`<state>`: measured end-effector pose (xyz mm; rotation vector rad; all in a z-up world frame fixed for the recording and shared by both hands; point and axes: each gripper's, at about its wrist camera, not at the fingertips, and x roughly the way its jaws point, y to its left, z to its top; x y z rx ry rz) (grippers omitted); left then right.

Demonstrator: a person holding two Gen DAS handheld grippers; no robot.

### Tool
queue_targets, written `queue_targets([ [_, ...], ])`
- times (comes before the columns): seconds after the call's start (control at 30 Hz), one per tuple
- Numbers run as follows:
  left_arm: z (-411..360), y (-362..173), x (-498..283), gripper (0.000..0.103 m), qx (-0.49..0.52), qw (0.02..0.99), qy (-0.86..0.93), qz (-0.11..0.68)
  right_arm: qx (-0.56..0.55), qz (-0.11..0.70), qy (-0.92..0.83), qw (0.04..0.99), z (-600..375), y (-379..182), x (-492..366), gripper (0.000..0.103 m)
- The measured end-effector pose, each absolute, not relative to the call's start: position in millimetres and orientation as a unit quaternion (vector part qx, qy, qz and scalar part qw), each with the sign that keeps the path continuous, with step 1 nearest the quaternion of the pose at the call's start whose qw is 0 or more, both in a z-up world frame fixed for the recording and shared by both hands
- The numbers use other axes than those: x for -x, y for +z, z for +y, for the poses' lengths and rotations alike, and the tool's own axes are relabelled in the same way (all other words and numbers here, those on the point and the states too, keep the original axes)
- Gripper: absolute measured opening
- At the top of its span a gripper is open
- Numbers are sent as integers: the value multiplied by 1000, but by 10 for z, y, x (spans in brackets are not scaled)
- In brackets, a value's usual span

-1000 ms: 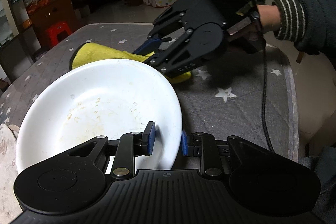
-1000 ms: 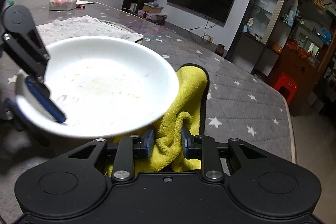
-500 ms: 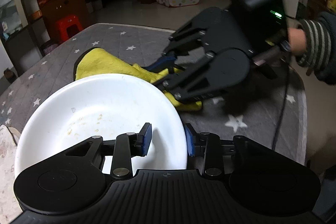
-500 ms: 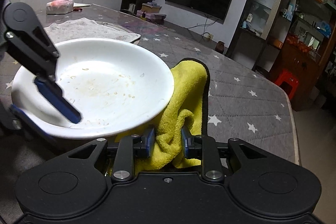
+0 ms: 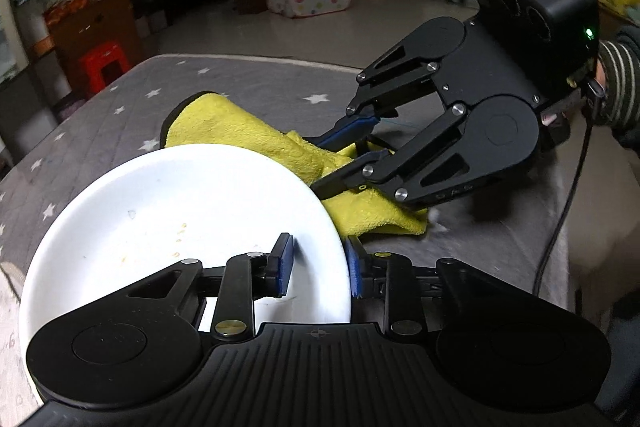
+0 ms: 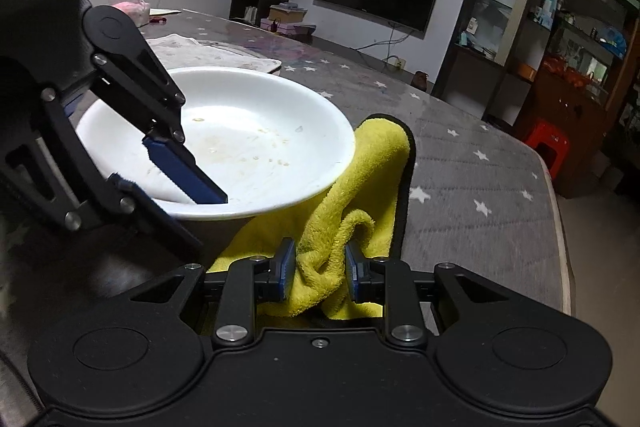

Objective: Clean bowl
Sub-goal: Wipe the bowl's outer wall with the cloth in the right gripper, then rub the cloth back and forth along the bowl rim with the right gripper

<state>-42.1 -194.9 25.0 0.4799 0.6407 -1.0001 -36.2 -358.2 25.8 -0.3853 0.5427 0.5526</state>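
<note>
A white bowl (image 5: pixel 180 211) with dried food specks rests on the grey star-patterned table (image 5: pixel 260 83). My left gripper (image 5: pixel 318 259) straddles its near rim, one pad inside and one outside. Its jaws are closing, and the pads press on the rim. The right wrist view shows the bowl (image 6: pixel 260 115) with that left gripper (image 6: pixel 200 219) clamped on its left edge. A yellow cloth (image 6: pixel 376 155) lies half under the bowl's right side. My right gripper (image 6: pixel 320 267) is shut on a bunched fold of it. In the left wrist view, the right gripper (image 5: pixel 324 167) holds the cloth (image 5: pixel 240 131) just behind the bowl.
A pale patterned mat (image 6: pixel 208 51) lies beyond the bowl, with a pink tissue pack (image 6: pixel 128 5) further back. The table edge (image 6: pixel 556 211) runs along the right, and a red stool (image 6: pixel 548 143) stands past it. A person's striped sleeve (image 5: pixel 620 75) and a cable (image 5: pixel 560 207) trail from the right gripper.
The left jaws widened briefly around the bowl's rim, then narrowed onto it again. The right gripper slid sideways along the bowl's edge, dragging the yellow cloth with it.
</note>
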Motion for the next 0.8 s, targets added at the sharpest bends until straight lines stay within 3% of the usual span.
queue_targets([
  [0.3, -1875, 209, 489, 27, -242, 769, -518, 288, 189, 263, 275, 905, -3612, 264, 631, 28],
  [0.8, -1844, 156, 589, 28, -230, 770, -517, 294, 206, 251, 284, 902, -3576, 240, 135, 28],
])
